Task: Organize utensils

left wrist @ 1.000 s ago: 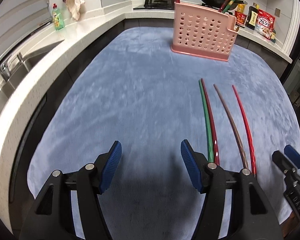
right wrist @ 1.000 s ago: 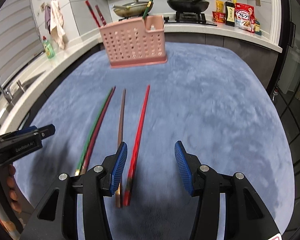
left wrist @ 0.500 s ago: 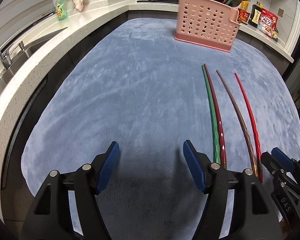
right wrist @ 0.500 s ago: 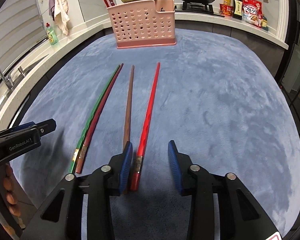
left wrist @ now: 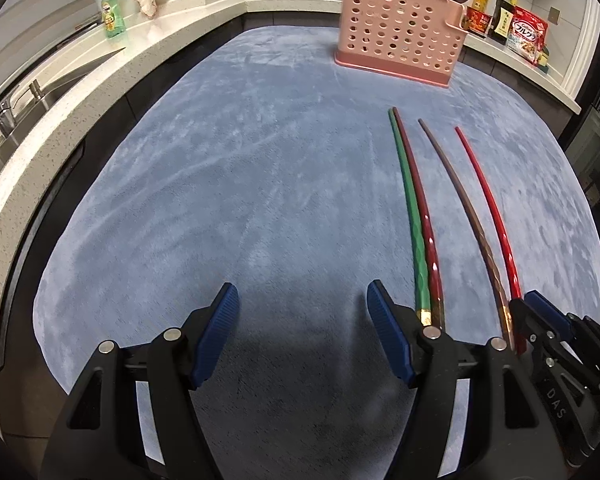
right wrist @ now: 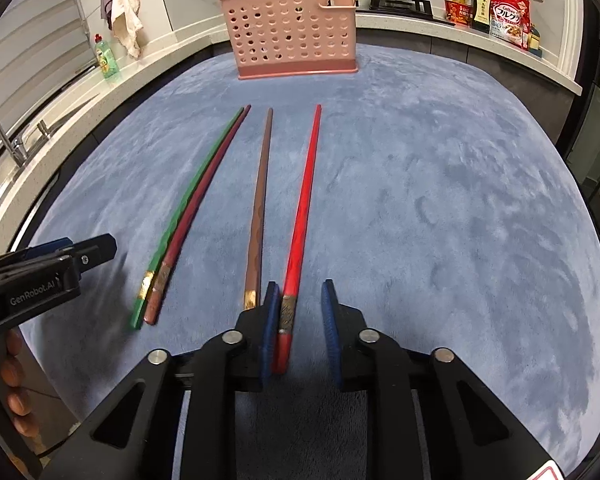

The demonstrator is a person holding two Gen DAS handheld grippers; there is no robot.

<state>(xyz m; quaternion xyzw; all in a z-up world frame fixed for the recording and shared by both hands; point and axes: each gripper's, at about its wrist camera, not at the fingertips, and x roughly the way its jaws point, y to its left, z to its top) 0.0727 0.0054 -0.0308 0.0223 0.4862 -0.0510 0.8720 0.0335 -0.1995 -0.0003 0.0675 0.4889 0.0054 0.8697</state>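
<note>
Right tongs (right wrist: 300, 320), bottom centre of right wrist view: jaws closing, narrow gap, butt end of bright red chopstick (right wrist: 302, 216) between the blue pads. Left pad touching or just beside the stick; right pad apart from it, not pressing. Stick lying flat on the blue-cloth desk (right wrist: 460, 220), tip toward top of frame.

Brown chopstick (right wrist: 260, 208) just left of the left pad, outside the jaws. Further left, green chopstick (right wrist: 188, 216) and dark red chopstick (right wrist: 198, 224) side by side, touching along most of their length.

Left tongs (left wrist: 300, 320), bottom centre of left wrist view: wide, nothing between pads, only bare cloth under them. Same four sticks at right of that frame; green/dark-red butt ends just beside the right finger.

Pink perforated utensil holder (right wrist: 292, 36) upright at top centre, on far edge of cloth, well apart from the loose sticks. More chopsticks standing in it: red ones at its left end, a green one in the right compartment.

Fingers of a hand (right wrist: 14, 376) at lower left edge of right wrist view.
</note>
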